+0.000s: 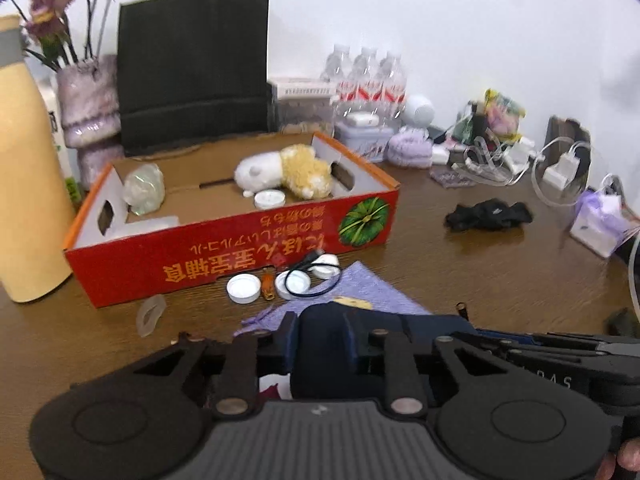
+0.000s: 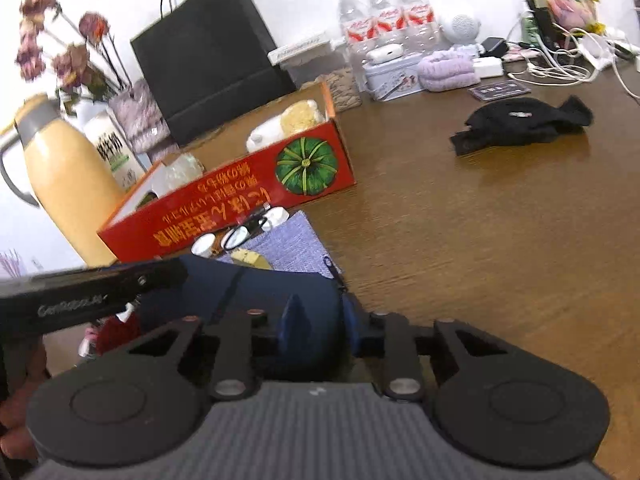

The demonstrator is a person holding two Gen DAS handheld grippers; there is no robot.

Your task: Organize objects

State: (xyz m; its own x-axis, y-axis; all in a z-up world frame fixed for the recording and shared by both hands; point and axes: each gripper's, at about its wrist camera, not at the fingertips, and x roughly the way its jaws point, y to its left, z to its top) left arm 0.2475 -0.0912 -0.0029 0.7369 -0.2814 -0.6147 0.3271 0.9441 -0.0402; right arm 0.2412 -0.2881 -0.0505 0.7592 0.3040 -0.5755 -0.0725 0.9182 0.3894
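Honestly a lot here is hard to make out. The navy pouch [image 1: 320, 332] is mostly covered by the left gripper [image 1: 322, 344], so its full shape is anyone's guess. The yellow flask [image 1: 24, 184] gets chopped by the left edge, the flowers [image 2: 52, 40] are smeared with blur (petals unreadable), and the cable pile [image 1: 492, 152] by the wall is too small to sort out.
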